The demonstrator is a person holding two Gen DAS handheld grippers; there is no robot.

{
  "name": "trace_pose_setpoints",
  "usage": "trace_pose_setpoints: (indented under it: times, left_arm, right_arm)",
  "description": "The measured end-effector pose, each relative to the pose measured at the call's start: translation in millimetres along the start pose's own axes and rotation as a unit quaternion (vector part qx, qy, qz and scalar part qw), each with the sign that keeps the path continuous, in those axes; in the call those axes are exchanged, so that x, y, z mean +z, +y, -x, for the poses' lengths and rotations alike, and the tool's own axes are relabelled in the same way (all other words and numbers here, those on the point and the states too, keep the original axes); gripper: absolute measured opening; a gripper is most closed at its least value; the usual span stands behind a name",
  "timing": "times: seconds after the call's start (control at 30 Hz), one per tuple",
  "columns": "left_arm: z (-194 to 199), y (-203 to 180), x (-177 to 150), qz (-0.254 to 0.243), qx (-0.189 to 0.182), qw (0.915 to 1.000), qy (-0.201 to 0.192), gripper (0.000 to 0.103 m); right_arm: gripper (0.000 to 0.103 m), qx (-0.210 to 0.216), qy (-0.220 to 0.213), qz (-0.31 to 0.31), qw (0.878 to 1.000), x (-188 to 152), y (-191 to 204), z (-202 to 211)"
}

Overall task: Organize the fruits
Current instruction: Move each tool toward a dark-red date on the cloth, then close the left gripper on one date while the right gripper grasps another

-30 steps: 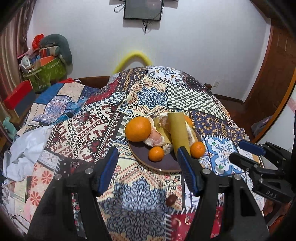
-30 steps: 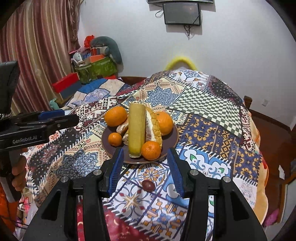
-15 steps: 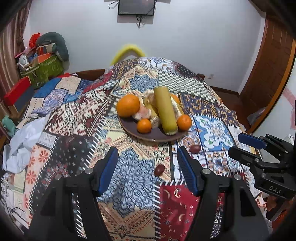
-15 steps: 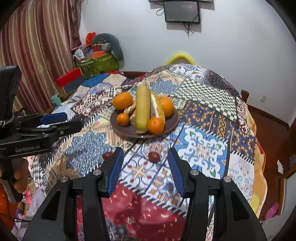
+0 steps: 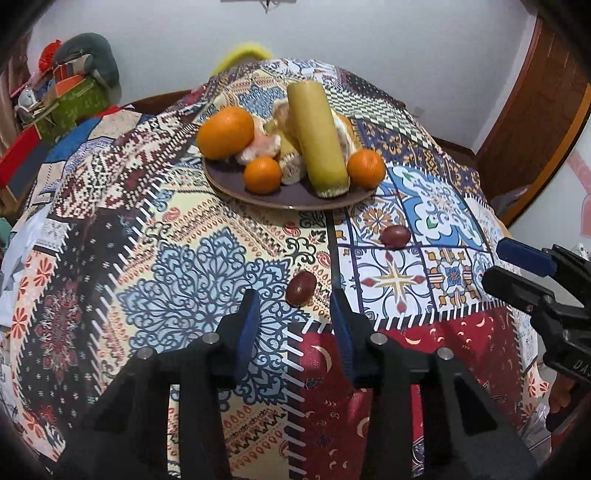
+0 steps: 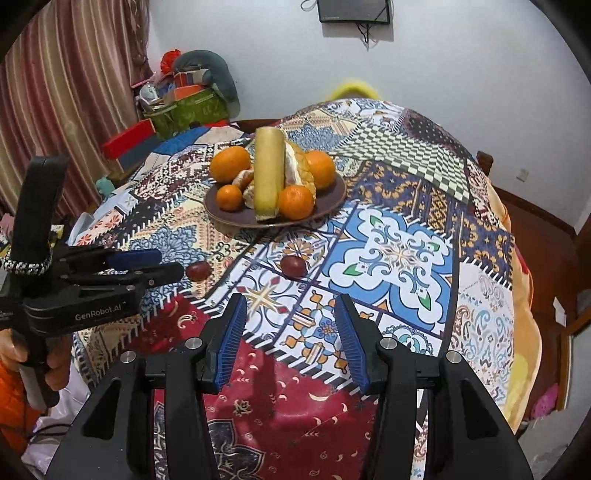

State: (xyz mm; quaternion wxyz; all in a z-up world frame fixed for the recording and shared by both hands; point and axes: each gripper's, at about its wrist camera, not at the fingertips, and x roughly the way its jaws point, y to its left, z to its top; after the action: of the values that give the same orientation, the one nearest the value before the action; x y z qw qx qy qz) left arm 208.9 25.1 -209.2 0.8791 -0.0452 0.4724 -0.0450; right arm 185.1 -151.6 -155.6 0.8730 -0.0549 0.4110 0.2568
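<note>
A dark plate [image 5: 266,197] [image 6: 332,201] on the patterned tablecloth holds oranges [image 5: 226,133] [image 6: 229,164], peeled citrus pieces and a long yellow-green stalk [image 5: 318,138] [image 6: 269,173]. Two dark red fruits lie loose on the cloth in front of the plate: one [image 5: 301,288] [image 6: 198,271] just ahead of my left gripper [image 5: 295,299], the other [image 5: 395,236] [image 6: 293,266] ahead of my right gripper [image 6: 291,306]. Both grippers are open and empty. The left gripper also shows at the left of the right wrist view [image 6: 147,264], the right gripper at the right of the left wrist view [image 5: 517,266].
The round table [image 6: 491,332] drops away at its edges. Boxes and a green bag [image 6: 192,107] are stacked by the striped curtain [image 6: 55,92] at the back left. A wooden door [image 5: 535,122] stands at the right. A screen [image 6: 354,11] hangs on the wall.
Both grippers have pulled back from the plate toward the table's near edge. The left gripper has lowered toward the near dark red fruit and its jaws have narrowed.
</note>
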Motion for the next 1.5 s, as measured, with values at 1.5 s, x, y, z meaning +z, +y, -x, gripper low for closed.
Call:
trace_pose_setpoints:
  times: [1.5]
  left_arm:
    - [-9, 24, 14, 0.004, -0.013, 0.9996, -0.023, 0.018]
  right_arm:
    - [0.022, 0.012, 0.054, 0.027, 0.998, 23, -2, -81]
